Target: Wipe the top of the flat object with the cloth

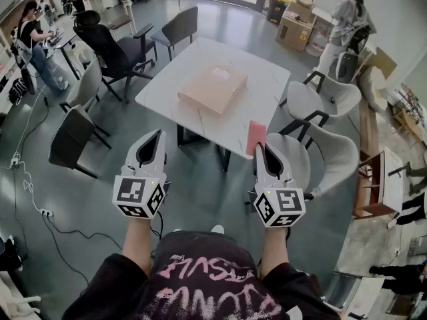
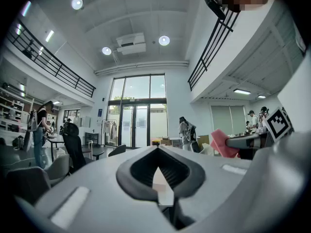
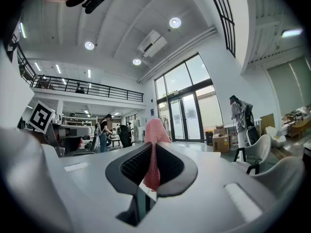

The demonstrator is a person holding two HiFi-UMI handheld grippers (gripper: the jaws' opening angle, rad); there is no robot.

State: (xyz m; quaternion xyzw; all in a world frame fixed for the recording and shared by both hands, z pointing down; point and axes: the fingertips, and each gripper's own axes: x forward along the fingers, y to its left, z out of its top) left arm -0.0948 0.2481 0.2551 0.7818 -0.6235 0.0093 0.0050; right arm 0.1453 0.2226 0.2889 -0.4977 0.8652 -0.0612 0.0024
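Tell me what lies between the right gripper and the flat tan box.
Head view: the pink cloth clamped in the right gripper, then bare white marble tabletop up to the flat tan cardboard box.

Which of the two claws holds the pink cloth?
The right gripper: the pink cloth is pinched between its jaws. The left gripper is shut on nothing.

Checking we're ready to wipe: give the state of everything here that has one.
Left gripper: shut, empty.
Right gripper: shut on the pink cloth.
Pink cloth: held up in the jaws, not on the box.
Flat brown cardboard box: lying closed on the white table, untouched.
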